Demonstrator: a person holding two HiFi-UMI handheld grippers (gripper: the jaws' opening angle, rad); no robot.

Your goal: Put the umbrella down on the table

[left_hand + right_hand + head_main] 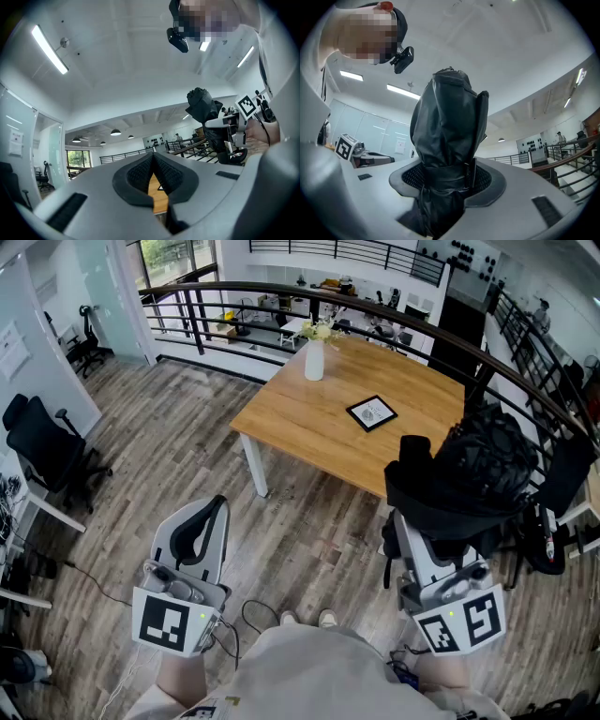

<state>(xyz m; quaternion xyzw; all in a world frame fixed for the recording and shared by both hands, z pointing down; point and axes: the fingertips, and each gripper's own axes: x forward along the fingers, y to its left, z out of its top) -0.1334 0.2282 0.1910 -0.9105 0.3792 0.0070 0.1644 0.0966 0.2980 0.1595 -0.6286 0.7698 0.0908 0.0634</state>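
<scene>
My right gripper (417, 535) is shut on a folded black umbrella (469, 474), strapped into a bundle. The bundle stands upright between the jaws (445, 176) and rises well above them as the umbrella (450, 117). It hangs over the floor, just short of the near right corner of the wooden table (309, 427). My left gripper (217, 507) is at the lower left over the floor, shut, with nothing in it. In the left gripper view the pads (140, 171) meet at the tip, and the umbrella (204, 110) shows off to the right.
On the table stand a white vase with flowers (314, 357) and a black-framed picture (371, 412). A dark curved railing (394, 310) runs behind it. An office chair (47, 451) stands at left, cables (248, 615) lie on the wooden floor, and dark gear (553, 521) sits at right.
</scene>
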